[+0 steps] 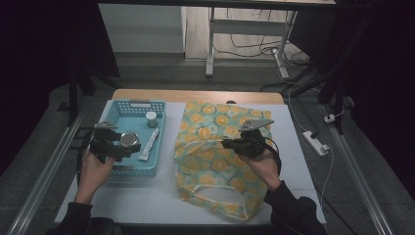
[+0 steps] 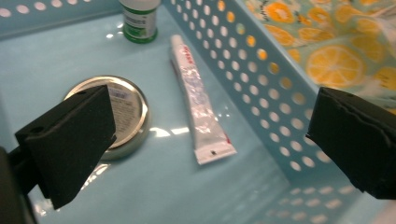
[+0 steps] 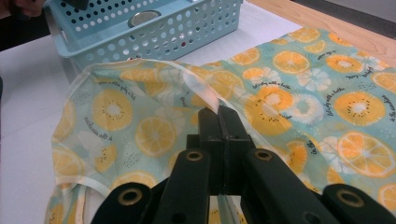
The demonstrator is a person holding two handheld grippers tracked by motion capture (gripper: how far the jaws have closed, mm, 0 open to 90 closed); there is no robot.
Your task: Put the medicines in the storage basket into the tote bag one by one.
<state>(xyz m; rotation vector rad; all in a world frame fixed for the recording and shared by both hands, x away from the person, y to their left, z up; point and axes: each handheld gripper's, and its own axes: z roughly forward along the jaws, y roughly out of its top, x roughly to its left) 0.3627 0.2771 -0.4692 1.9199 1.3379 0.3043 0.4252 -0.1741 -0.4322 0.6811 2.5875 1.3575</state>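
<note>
A light blue perforated basket [image 1: 113, 113] holds a round metal tin [image 1: 128, 139], a white tube [image 1: 149, 144] and a small green-labelled bottle [image 1: 151, 118]. My left gripper [image 1: 122, 148] hovers over the basket's near part, open. Between its wide-apart jaws [image 2: 215, 112] lie the tin [image 2: 122, 112] and the tube [image 2: 201, 109], untouched. A thin bag printed with orange slices [image 1: 215, 122] lies to the right of the basket. My right gripper [image 1: 226, 143] is shut on the bag's rim [image 3: 219, 112] and lifts that edge so the mouth gapes toward the basket.
The basket [image 3: 154, 32] stands just beyond the bag's raised mouth. White table covering [image 1: 147, 200] spreads in front of both. A wooden table edge [image 1: 195, 95] runs along the back. A power strip [image 1: 317, 143] and cables lie on the floor at right.
</note>
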